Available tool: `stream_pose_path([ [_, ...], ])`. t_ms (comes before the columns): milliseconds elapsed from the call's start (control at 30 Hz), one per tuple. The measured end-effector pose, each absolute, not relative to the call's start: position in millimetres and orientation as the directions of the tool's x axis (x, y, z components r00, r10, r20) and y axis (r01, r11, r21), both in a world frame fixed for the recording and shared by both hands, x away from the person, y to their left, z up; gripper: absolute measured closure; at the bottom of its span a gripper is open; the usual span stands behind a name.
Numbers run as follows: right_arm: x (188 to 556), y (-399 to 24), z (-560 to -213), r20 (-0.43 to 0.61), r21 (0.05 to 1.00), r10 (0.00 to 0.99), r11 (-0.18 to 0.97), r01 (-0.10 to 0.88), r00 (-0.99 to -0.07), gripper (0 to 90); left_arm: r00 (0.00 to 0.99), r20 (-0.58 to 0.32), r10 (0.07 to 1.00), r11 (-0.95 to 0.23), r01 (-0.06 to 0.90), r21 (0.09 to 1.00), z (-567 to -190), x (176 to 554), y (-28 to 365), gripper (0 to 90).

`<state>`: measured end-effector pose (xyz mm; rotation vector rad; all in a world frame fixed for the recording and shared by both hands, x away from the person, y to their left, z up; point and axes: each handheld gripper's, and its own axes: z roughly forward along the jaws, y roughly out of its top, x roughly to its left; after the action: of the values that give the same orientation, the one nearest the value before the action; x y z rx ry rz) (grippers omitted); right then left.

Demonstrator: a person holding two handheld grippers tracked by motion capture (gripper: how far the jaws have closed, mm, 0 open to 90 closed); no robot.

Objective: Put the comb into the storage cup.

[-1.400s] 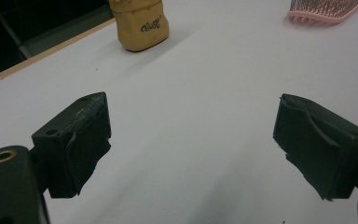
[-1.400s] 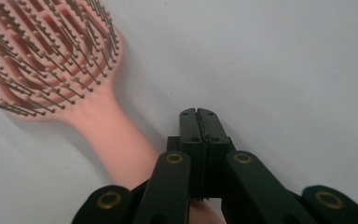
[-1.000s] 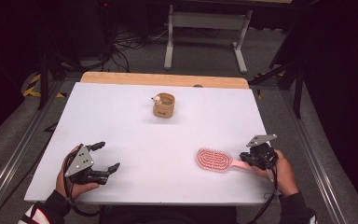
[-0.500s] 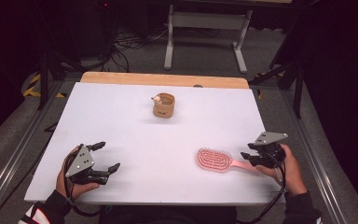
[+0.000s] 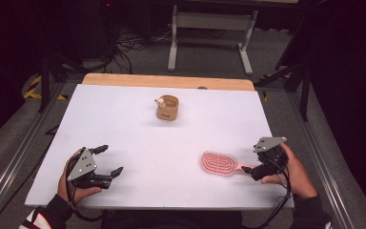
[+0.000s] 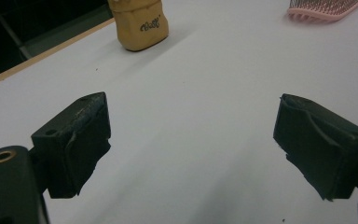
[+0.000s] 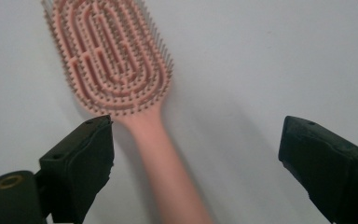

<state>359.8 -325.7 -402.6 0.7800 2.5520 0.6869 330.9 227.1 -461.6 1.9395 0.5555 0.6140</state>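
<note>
A pink hairbrush (image 5: pixel 219 163) (image 7: pixel 112 60) lies bristles up on the white table (image 5: pixel 124 119), near its front right corner, with the handle pointing right. My right gripper (image 5: pixel 250 171) (image 7: pixel 196 135) hovers just over the handle end. Its jaws have just been opening and now stand open, wide apart. The handle runs between them, close to the left jaw, and neither pad presses on it. My left gripper (image 5: pixel 113 159) (image 6: pixel 193 116) rests at the front left, open and holding nothing. The brush head (image 6: pixel 324 9) also appears far off in the left gripper view.
A small tan cup-shaped holder (image 5: pixel 167 109) (image 6: pixel 139 25) with a little figure on its rim stands at the table's back middle. A wooden strip (image 5: pixel 167 82) borders the far edge. A metal stand (image 5: pixel 209 28) and cables lie on the floor beyond.
The right gripper's jaws went from shut on the brush handle to wide open, and the hand lifted slightly and drew right. The brush stays on the table. The left gripper kept still.
</note>
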Motion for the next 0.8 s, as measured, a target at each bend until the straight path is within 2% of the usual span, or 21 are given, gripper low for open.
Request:
stream_pose_path([
  [167, 365, -315, -413, -0.223, 0.418, 0.551, 0.799, 0.432, -0.804, 13.4, 0.769, 0.174, 0.614, -0.408, 0.120, 0.905, -462, 332, 226, 11.6],
  [200, 365, -315, -413, -0.223, 0.418, 0.551, 0.799, 0.432, -0.804, 13.4, 0.769, 0.174, 0.614, -0.408, 0.120, 0.905, -462, 332, 226, 11.6],
  [233, 370, -311, -420, -0.199, 0.360, 0.519, 0.828, 0.430, -0.831, 17.2, 0.769, 0.175, 0.615, -0.410, 0.122, 0.904, -462, 332, 226, 11.6],
  [333, 375, -306, -425, -0.208, 0.313, 0.503, 0.847, 0.431, -0.839, 18.2, 0.770, 0.171, 0.615, -0.407, 0.124, 0.905, -463, 332, 225, 11.6],
  [433, 379, -304, -427, -0.195, 0.306, 0.497, 0.850, 0.429, -0.846, 23.5, 0.771, 0.172, 0.613, -0.409, 0.124, 0.904, -463, 332, 225, 11.6],
  [567, 386, -301, -427, -0.157, 0.305, 0.479, 0.855, 0.419, -0.864, 37.5, 0.774, 0.170, 0.610, -0.410, 0.124, 0.903, -463, 333, 225, 11.8],
  [667, 387, -300, -427, -0.139, 0.302, 0.472, 0.857, 0.417, -0.871, 43.0, 0.774, 0.170, 0.609, -0.412, 0.126, 0.903, -463, 333, 224, 11.8],
  [800, 386, -298, -427, -0.102, 0.302, 0.432, 0.872, 0.386, -0.896, 60.2, 0.775, 0.170, 0.609, -0.412, 0.125, 0.903, -464, 333, 224, 11.8],
])
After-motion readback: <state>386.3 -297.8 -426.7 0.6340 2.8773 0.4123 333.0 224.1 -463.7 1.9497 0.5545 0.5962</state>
